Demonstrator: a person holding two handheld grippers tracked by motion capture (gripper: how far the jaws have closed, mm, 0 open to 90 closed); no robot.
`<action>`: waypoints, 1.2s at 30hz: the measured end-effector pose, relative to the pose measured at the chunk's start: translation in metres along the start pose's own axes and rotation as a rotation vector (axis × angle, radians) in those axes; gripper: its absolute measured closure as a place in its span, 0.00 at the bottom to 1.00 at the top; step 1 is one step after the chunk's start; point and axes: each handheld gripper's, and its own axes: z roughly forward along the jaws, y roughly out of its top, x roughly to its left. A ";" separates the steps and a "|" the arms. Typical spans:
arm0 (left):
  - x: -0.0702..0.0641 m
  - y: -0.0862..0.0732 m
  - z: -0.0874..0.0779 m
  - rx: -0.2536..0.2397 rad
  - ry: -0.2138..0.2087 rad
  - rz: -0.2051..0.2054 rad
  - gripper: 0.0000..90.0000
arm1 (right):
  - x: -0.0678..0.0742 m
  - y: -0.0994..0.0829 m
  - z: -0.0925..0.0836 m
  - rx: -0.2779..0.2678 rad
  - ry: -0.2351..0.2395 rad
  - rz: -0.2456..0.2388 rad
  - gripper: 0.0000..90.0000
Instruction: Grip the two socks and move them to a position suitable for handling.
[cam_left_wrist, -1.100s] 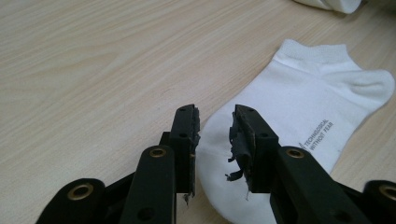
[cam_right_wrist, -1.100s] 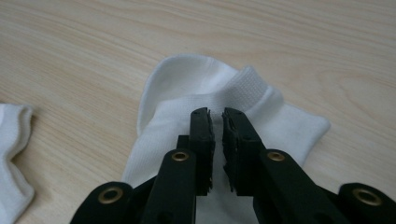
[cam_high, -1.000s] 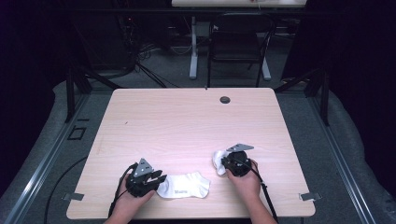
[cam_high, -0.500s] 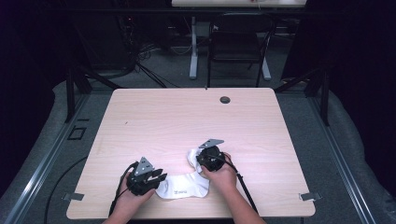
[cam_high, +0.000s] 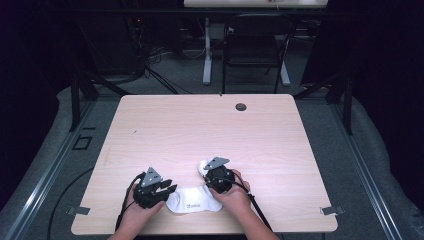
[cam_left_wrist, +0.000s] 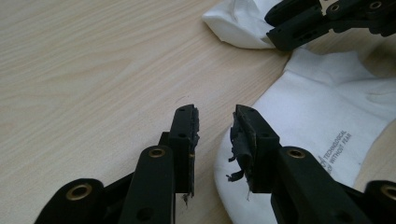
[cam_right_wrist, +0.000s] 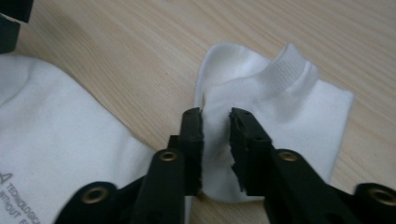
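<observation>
Dark room beyond my light wooden table (cam_high: 210, 135); grey floor (cam_high: 360, 140), black chair (cam_high: 255, 55), white desk leg (cam_high: 206, 50) behind.

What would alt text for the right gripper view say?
Two black jaws of the right gripper stand slightly apart over a folded white sock, having just been opening. The sock lies on a light wooden table.
</observation>
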 end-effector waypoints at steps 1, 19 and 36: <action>0.000 0.000 0.000 0.000 0.001 0.004 0.77 | -0.001 -0.001 0.000 0.001 -0.005 0.009 0.96; 0.006 0.012 0.002 -0.023 0.028 0.000 0.77 | 0.015 0.028 -0.025 -0.148 0.123 0.114 0.99; 0.005 0.017 0.033 0.056 0.039 0.049 0.72 | -0.001 0.019 -0.037 -0.190 0.108 0.194 0.99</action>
